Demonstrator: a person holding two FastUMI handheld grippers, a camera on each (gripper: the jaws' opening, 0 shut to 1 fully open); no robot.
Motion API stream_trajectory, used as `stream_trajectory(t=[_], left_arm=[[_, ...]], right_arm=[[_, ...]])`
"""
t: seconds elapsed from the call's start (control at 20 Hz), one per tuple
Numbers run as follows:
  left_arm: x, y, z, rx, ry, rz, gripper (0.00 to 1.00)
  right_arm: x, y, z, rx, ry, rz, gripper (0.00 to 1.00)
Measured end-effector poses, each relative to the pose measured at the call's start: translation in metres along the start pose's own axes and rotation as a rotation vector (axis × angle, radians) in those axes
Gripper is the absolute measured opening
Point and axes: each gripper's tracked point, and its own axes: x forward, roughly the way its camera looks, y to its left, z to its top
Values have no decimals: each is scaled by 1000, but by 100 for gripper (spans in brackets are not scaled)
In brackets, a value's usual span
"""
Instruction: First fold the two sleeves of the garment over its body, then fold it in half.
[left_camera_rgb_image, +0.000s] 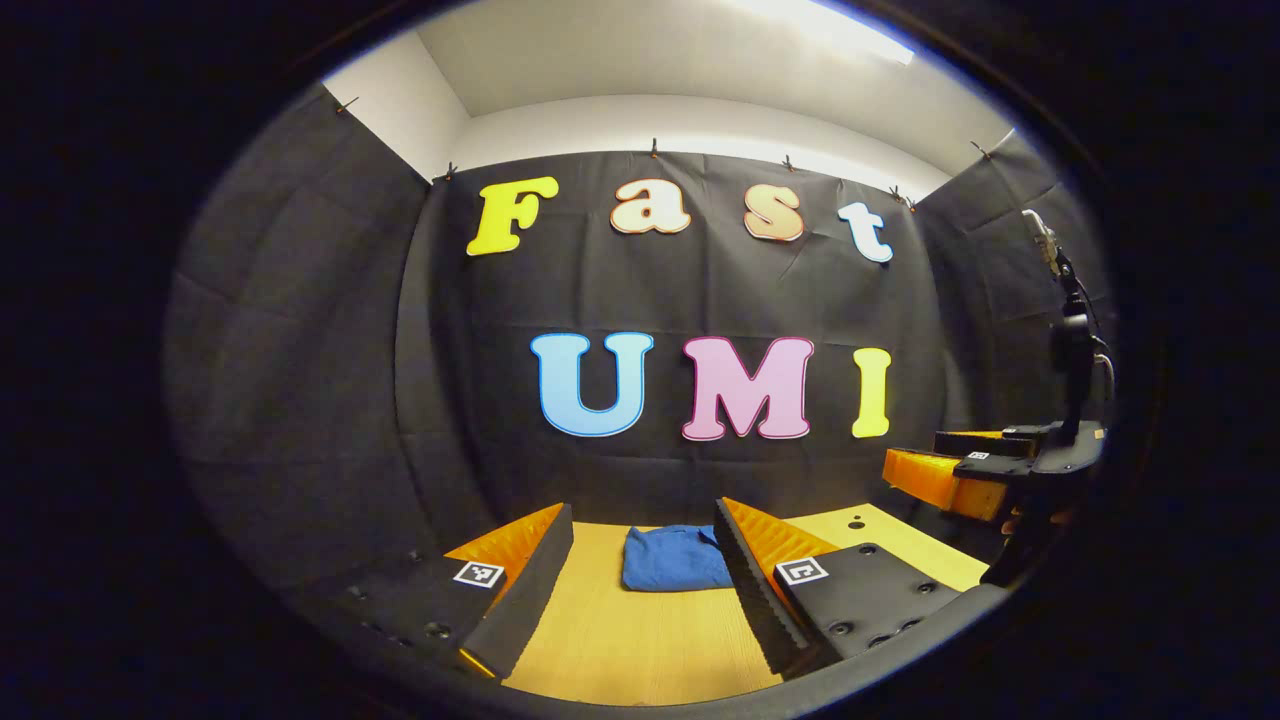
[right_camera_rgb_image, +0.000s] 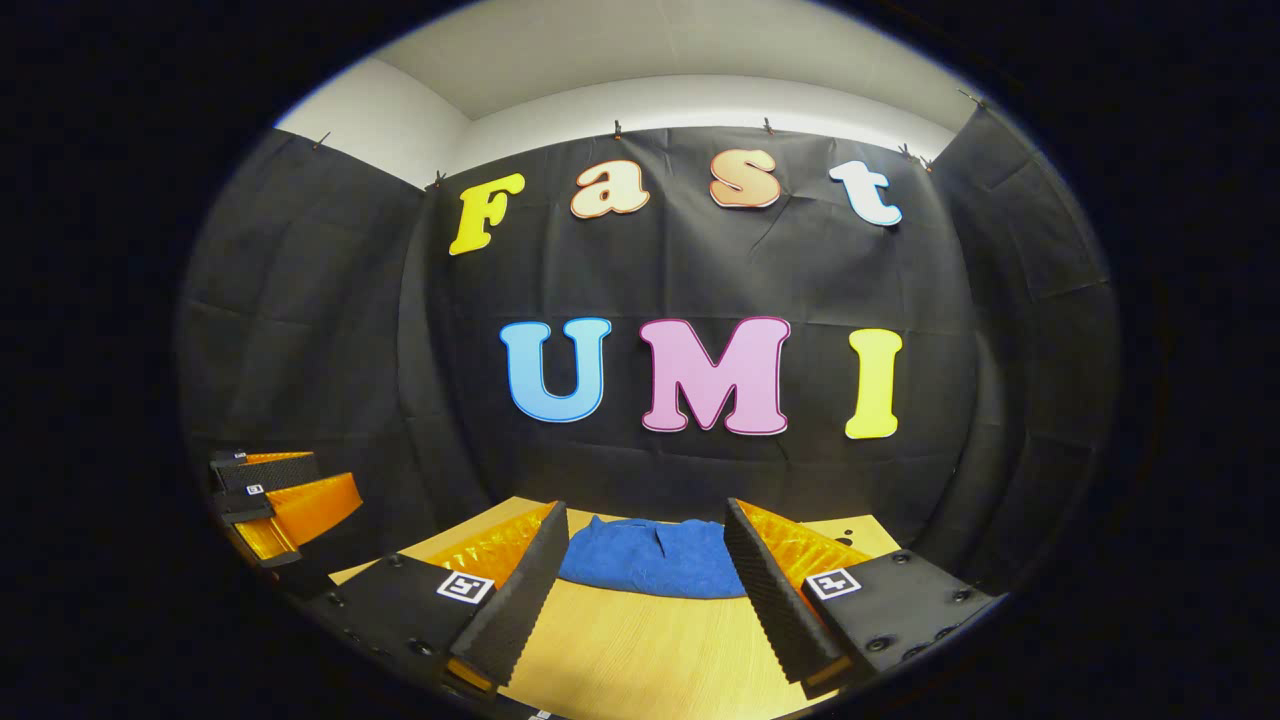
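The blue garment (left_camera_rgb_image: 675, 558) lies folded near the far edge of the wooden table (left_camera_rgb_image: 620, 640). The left gripper (left_camera_rgb_image: 640, 590) and right gripper (right_camera_rgb_image: 640, 590) hang above the table, both spread wide, holding nothing.

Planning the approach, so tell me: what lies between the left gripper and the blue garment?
Only bare wooden table lies between the left gripper and the blue garment, as the left gripper view shows.

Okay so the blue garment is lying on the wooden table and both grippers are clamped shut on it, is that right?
Not quite. The blue garment does lie on the wooden table, but neither gripper is shut on it. In the left gripper view the left gripper is open and held back from the cloth; the right gripper view shows the right gripper the same.
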Motion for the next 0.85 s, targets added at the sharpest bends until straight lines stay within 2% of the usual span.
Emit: stream_trajectory(t=[0.5, 0.8, 0.85], left_arm=[[-3, 6, -8, -38, 27, 6, 81], [-4, 2, -7, -40, 24, -11, 81], [-5, 1, -7, -42, 25, -13, 81]], right_arm=[[1, 28, 3, -13, -5, 60, 97], [-2, 26, 5, -23, -17, 56, 97], [-3, 26, 4, -21, -9, 55, 92]])
